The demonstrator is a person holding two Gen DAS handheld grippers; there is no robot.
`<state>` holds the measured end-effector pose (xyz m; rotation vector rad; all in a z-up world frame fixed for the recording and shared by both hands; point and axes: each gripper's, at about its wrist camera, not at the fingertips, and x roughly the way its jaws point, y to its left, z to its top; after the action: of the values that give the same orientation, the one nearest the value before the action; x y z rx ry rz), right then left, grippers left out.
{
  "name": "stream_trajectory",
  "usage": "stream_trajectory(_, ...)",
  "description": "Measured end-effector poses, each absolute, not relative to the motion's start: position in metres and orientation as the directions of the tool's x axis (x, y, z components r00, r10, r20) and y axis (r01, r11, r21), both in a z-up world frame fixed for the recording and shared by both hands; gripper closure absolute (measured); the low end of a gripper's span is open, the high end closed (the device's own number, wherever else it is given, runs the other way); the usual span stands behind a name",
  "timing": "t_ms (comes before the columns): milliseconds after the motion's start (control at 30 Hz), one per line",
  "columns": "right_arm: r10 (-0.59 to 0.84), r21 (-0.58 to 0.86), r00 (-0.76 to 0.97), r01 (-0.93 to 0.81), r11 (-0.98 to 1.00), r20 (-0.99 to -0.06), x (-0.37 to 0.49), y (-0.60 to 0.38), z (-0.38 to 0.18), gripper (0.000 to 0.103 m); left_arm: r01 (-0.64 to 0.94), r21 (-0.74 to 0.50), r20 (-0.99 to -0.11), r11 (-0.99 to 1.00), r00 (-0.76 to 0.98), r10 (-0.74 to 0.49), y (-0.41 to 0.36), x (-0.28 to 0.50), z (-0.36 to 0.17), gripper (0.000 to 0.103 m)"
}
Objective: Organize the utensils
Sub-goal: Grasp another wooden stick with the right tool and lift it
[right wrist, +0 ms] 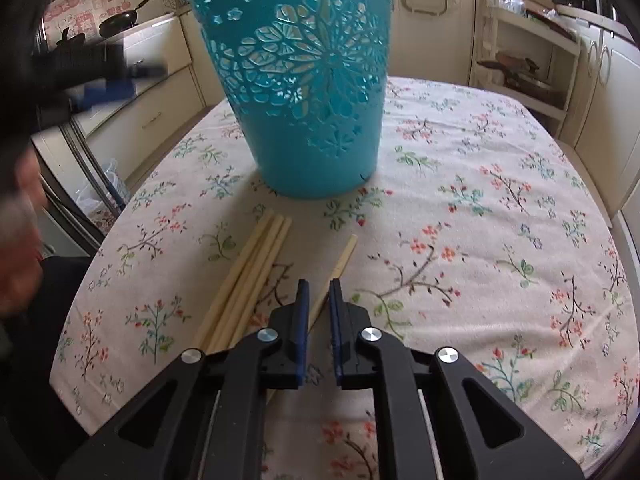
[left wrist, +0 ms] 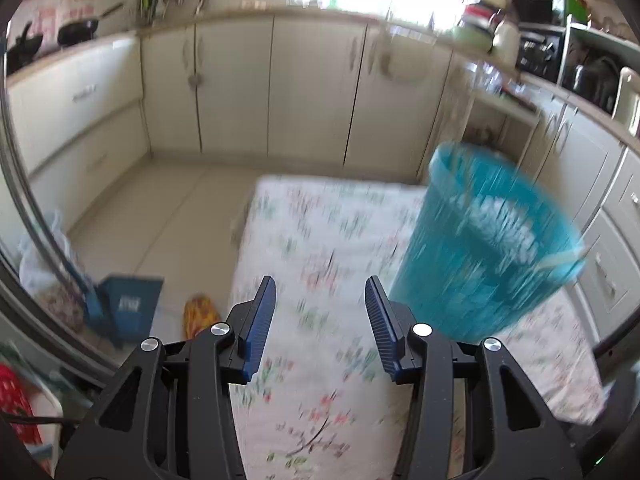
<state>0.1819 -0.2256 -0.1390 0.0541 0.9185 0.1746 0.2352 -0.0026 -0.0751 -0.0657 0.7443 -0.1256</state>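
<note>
single chopstick [right wrist: 343, 262]: lies alone on the floral tablecloth [right wrist: 480, 208], running back between the right gripper's fingers; near end hidden under the gripper body.
right gripper [right wrist: 319, 288]: fingers narrowed around the single chopstick with a small gap still visible on each side (contact cannot be confirmed, so not counted as clamped).
chopstick bundle [right wrist: 256, 264]: several pale sticks lie together just left of the single one, apart from it.
teal basket [right wrist: 300, 80]: stands upright on the cloth beyond the chopsticks; one stick end is seen poking over its rim in the left wrist view.
left gripper [left wrist: 320, 312]: fingers wide apart, nothing between them, held above the table beside the basket (view blurred).
step: judged as grasping one chopstick for transfer into the basket.
next move: fingers need closing fully on the stick, then a lift and tilt so the stick drops tip-first over the rim.
</note>
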Motion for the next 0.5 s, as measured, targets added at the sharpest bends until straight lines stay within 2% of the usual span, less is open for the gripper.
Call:
stream_trajectory(233,0.124,0.075,0.594,-0.106,0.992,-0.795,0.18,-0.223,-0.139,0.092,0.13,-0.064,-0.738,0.989,0.661,-0.135,-0.011,0.234,-0.128,0.058)
stream_trajectory(367,0.172,0.163,0.582,-0.069,0.984,-0.795,0.18,-0.238,-0.139,0.096,0.152,-0.004,-0.768,0.988,0.632,-0.1,-0.019,0.23,-0.149,0.056)
stream_trajectory(500,0.237,0.263,0.573,-0.037,0.964,-0.785,0.177,-0.252,-0.141,0.097,0.174,0.034,-0.742,0.984,0.664,-0.092,-0.028,0.227,-0.145,0.049)
